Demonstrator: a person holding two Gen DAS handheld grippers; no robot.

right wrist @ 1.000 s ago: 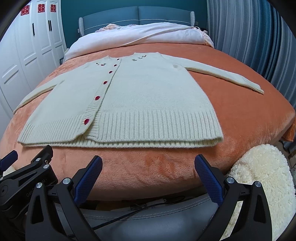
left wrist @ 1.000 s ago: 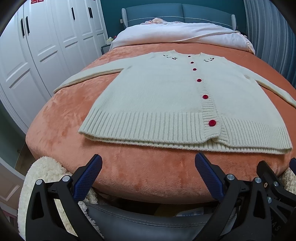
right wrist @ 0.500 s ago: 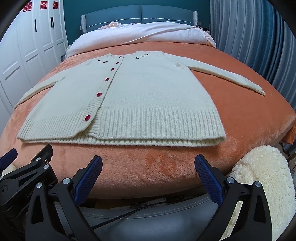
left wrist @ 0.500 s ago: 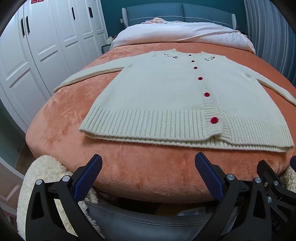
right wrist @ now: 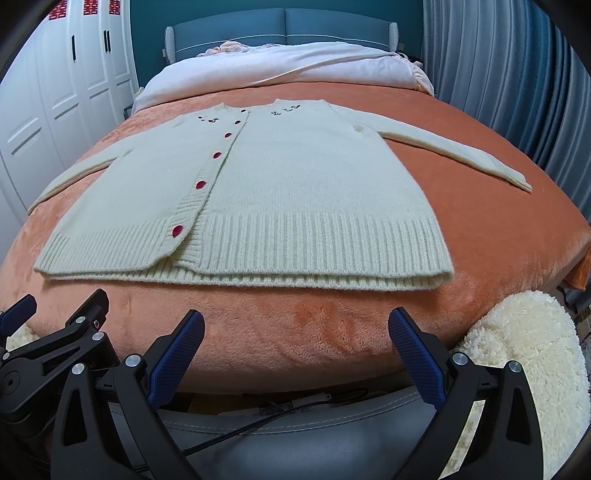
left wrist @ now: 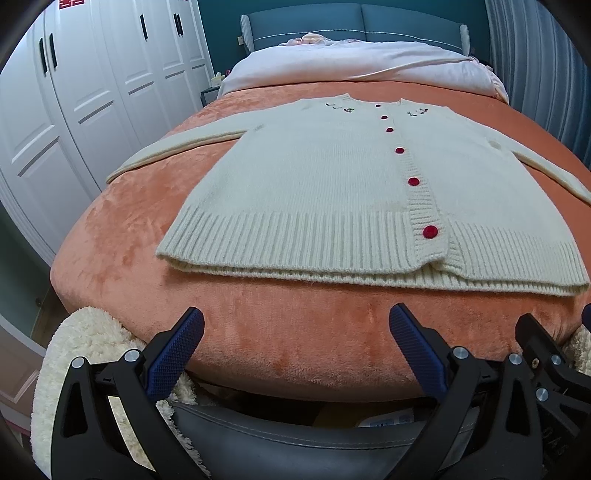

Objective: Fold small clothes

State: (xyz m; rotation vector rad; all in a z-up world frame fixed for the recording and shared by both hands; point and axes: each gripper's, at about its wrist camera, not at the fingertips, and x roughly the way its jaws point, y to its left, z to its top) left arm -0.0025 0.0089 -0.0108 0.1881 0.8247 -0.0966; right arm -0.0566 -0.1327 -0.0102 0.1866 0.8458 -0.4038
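A cream knit cardigan (left wrist: pixel 325 192) with red buttons lies flat and buttoned on the orange blanket (left wrist: pixel 122 236), sleeves spread to both sides, ribbed hem toward me. It also shows in the right wrist view (right wrist: pixel 295 192). My left gripper (left wrist: pixel 295 350) is open and empty, in front of the bed's foot edge below the hem's left half. My right gripper (right wrist: pixel 295 350) is open and empty, below the hem's right half. Neither touches the cardigan.
White wardrobe doors (left wrist: pixel 74 92) stand to the left, blue-grey curtains (right wrist: pixel 517 74) to the right. A pale duvet (left wrist: pixel 362 62) and blue headboard (left wrist: pixel 351 22) are at the far end. Fluffy cream rugs (right wrist: pixel 524 354) lie at the bed's foot. A grey padded surface (left wrist: pixel 295 450) lies below.
Both grippers have risen slightly and edged toward the bed, so the cardigan sits a little lower and nearer in view. The jaws stay open and the cardigan has not moved.
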